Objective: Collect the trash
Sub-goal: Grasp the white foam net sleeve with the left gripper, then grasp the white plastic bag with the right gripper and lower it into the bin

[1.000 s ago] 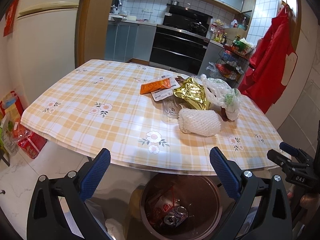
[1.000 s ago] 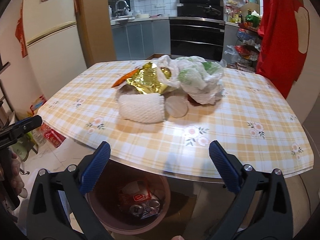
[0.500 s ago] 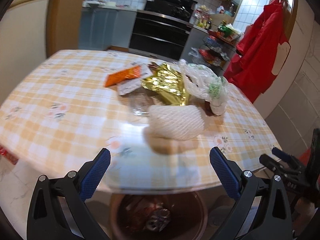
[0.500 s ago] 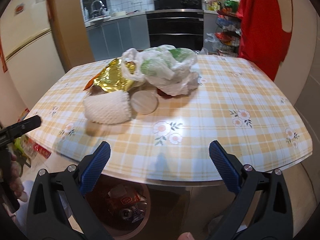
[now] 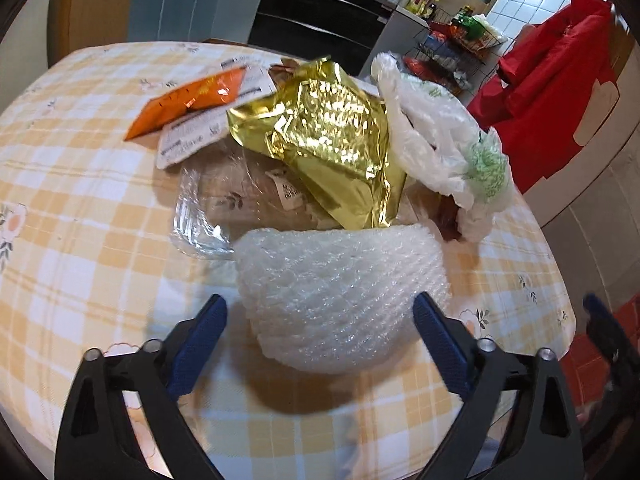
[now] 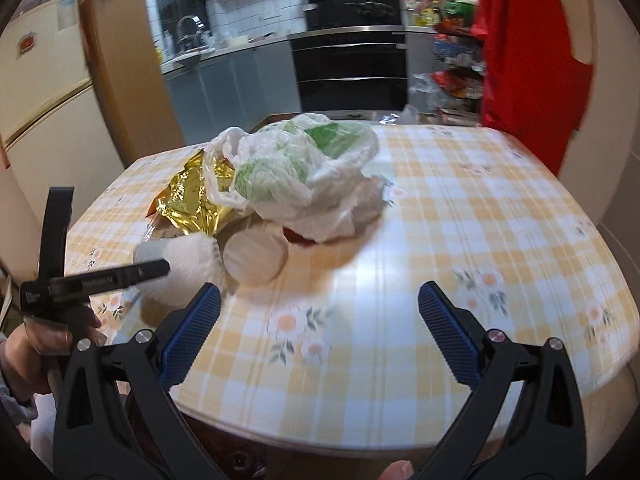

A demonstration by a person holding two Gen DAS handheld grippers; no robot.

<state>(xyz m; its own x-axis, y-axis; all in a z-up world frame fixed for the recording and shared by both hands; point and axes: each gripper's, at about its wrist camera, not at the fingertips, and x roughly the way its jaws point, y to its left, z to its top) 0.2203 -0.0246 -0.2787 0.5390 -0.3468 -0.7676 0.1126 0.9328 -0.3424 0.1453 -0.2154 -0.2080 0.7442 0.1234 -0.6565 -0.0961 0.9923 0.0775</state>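
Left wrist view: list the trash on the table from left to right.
Orange wrapper → white label card → gold foil bag → white plastic bag. The foam net and clear tray overlap these, so they are left out.

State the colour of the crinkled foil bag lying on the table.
Gold: the foil bag is shiny metallic gold, seen best in the left wrist view.

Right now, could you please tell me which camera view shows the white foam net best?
The left wrist view: the white foam net fills its centre, unobstructed. The right wrist view shows only its end, partly behind the left tool.
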